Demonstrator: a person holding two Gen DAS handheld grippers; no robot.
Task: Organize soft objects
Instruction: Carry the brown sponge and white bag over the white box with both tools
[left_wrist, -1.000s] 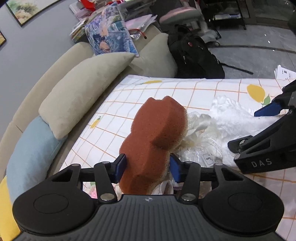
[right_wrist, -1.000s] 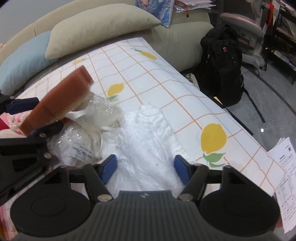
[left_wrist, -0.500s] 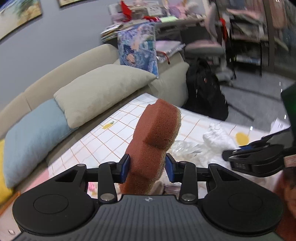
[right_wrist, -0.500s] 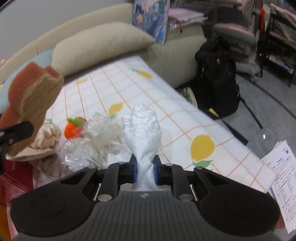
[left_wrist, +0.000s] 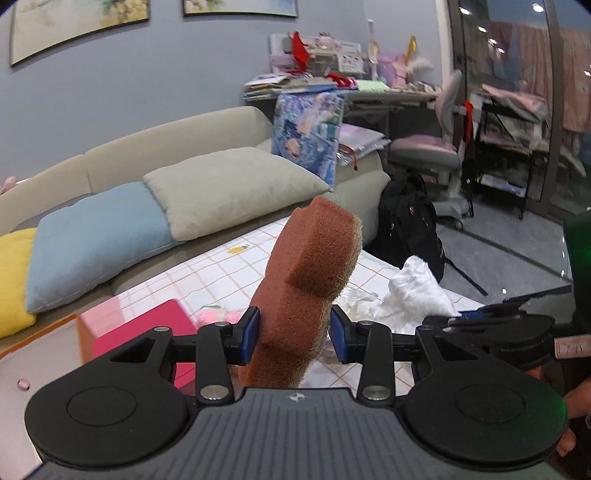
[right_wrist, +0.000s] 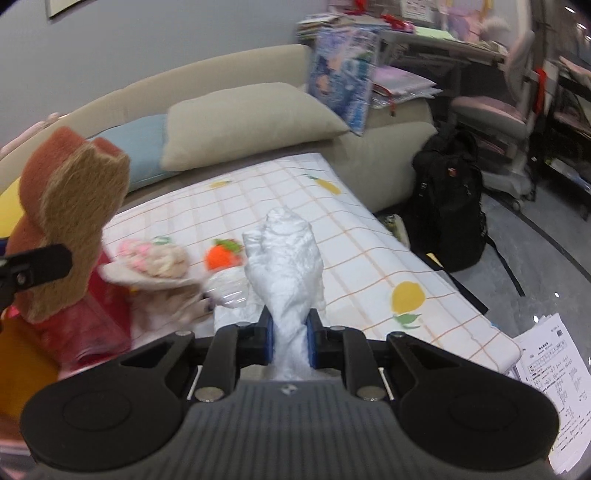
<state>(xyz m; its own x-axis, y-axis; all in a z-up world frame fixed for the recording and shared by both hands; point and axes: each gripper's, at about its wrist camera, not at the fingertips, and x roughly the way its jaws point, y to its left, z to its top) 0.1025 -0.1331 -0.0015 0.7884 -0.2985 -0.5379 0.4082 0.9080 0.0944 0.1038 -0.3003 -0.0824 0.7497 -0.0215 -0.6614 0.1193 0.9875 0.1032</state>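
Observation:
My left gripper (left_wrist: 294, 339) is shut on a brown sponge (left_wrist: 310, 280) and holds it upright above the table; the sponge also shows at the left of the right wrist view (right_wrist: 70, 221). My right gripper (right_wrist: 290, 341) is shut on a white crumpled plastic bag (right_wrist: 290, 266) and holds it up off the lemon-print tablecloth (right_wrist: 369, 266). The white bag shows in the left wrist view (left_wrist: 417, 288) beside the right gripper's black body. On the cloth lie an orange plush fruit (right_wrist: 221, 256), a pink and beige soft toy (right_wrist: 155, 262) and a clear plastic wrap (right_wrist: 229, 288).
A pink box (left_wrist: 140, 328) and a red container (right_wrist: 92, 325) stand at the table's left. A beige sofa (right_wrist: 258, 74) with beige (left_wrist: 229, 188), blue (left_wrist: 92, 240) and yellow cushions runs behind. A black backpack (right_wrist: 450, 206) and loose papers (right_wrist: 554, 376) lie on the floor, right.
The right gripper has closed on the white bag and lifted it. The left gripper has raised the sponge higher and tilted up, bringing the sofa and wall into view.

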